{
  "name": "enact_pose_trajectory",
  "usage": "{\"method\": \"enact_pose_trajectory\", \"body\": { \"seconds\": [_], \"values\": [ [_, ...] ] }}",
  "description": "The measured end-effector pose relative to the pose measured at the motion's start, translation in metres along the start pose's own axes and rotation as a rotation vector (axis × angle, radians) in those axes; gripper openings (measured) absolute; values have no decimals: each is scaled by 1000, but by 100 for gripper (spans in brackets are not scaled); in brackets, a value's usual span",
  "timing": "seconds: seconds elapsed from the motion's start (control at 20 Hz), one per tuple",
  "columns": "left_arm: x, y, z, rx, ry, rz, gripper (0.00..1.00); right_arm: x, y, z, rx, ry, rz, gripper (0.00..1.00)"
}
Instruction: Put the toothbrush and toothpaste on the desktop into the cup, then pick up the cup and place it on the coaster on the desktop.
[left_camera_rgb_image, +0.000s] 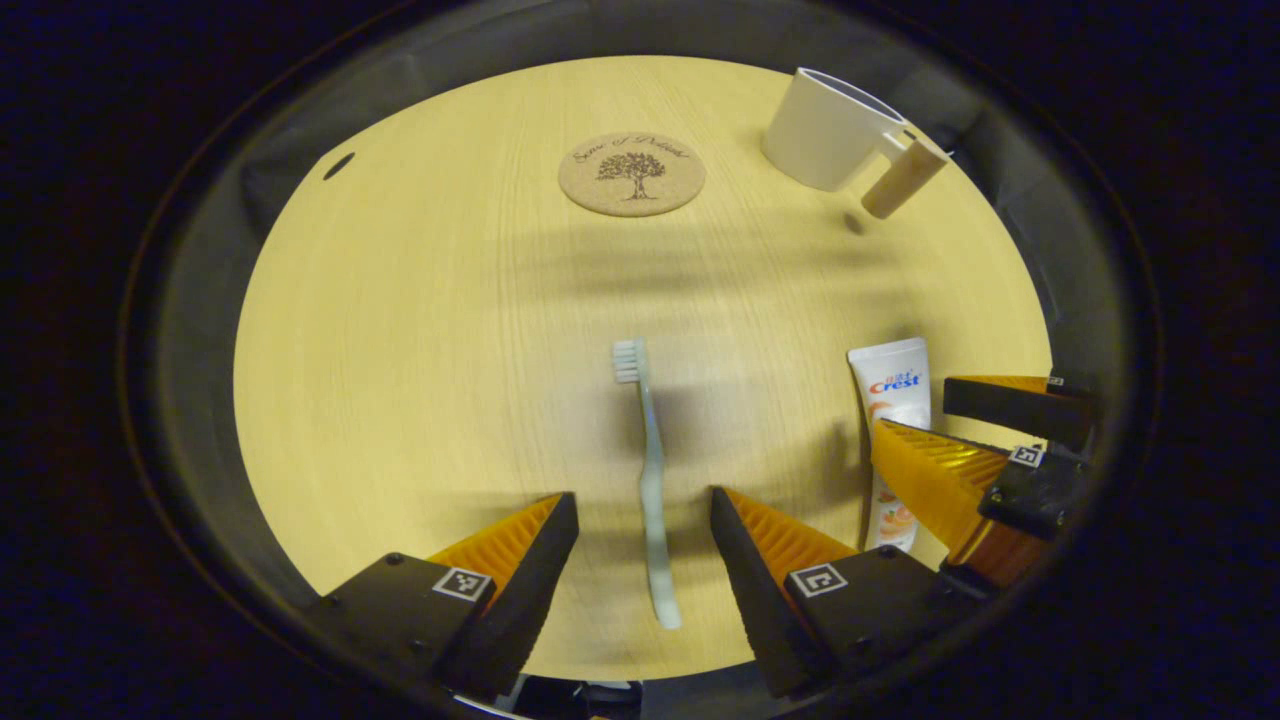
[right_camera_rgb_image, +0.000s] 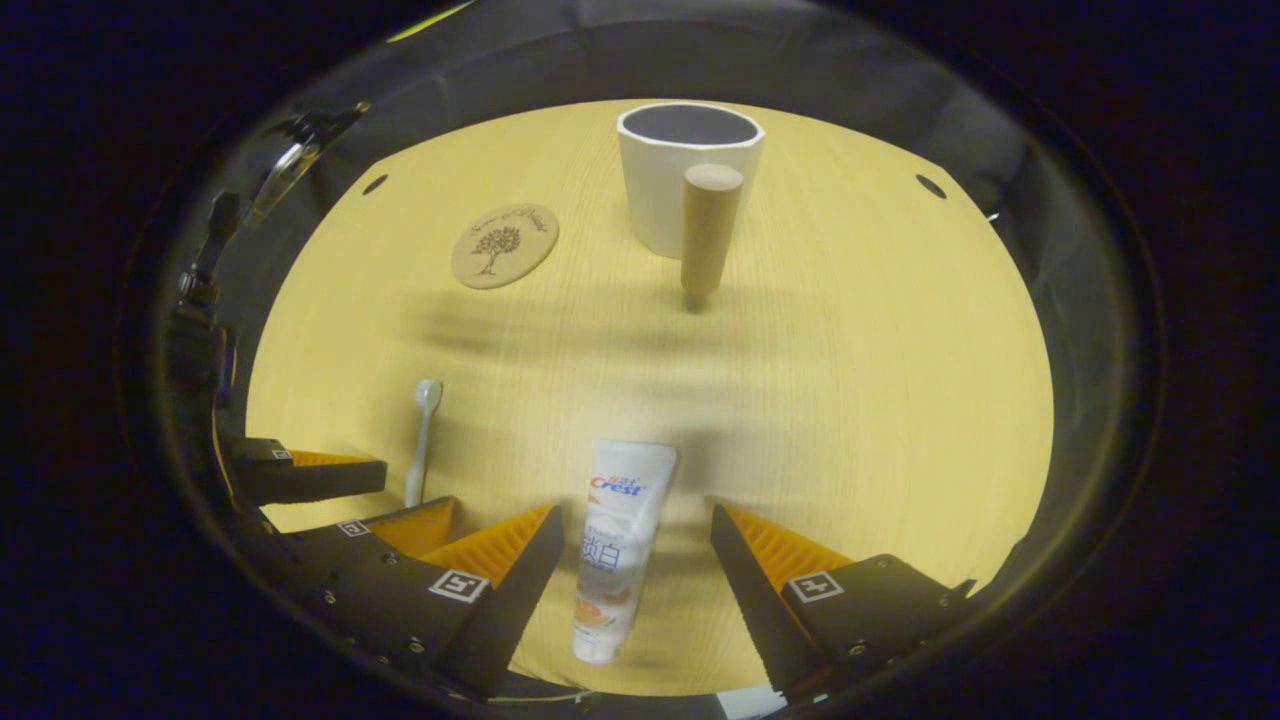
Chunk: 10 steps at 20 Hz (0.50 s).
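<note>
Nothing done yet: my left gripper (left_camera_rgb_image: 645, 505) gapes astride the brush (left_camera_rgb_image: 650, 480), right gripper (right_camera_rgb_image: 637, 520) astride the paste (right_camera_rgb_image: 617, 545); cup (right_camera_rgb_image: 668, 175) empty, coaster (left_camera_rgb_image: 631, 173) bare.

A pale wood-grain desktop (left_camera_rgb_image: 420, 350) stands against dark cloth walls.

A wooden desktop (right_camera_rgb_image: 850, 400) carries toothbrush (left_camera_rgb_image: 650, 470), toothpaste (right_camera_rgb_image: 615, 540), cup (right_camera_rgb_image: 665, 170) and coaster (right_camera_rgb_image: 504, 245).

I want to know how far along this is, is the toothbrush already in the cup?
No, the toothbrush lies flat on the wooden desktop, well short of the white cup.
</note>
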<state>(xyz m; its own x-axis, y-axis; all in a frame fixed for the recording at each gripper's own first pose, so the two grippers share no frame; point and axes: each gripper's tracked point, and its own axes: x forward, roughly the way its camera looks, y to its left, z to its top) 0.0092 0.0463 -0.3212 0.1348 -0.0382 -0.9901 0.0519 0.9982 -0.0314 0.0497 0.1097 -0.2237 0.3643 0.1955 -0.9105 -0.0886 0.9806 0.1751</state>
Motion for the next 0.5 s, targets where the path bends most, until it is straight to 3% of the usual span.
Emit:
{"method": "enact_pose_trajectory", "body": {
  "seconds": [0.05,0.25,0.35,0.4,0.45,0.5],
  "values": [
    [0,-1,1,-3,-2,7,93,1,0,-1,0,10,-3,92],
    [0,-7,3,-21,-16,7,76,6,-1,-5,6,33,-9,85],
    [-1,-4,3,-28,-32,7,59,11,4,-10,20,50,-1,80],
    [-4,-5,6,-24,-44,6,58,12,1,-11,18,56,-13,64],
    [-2,-6,3,-37,-47,11,47,13,-1,-10,20,50,-12,63],
    [-4,-6,4,-34,-53,12,36,11,0,-12,20,61,-12,55]
  ]
}}
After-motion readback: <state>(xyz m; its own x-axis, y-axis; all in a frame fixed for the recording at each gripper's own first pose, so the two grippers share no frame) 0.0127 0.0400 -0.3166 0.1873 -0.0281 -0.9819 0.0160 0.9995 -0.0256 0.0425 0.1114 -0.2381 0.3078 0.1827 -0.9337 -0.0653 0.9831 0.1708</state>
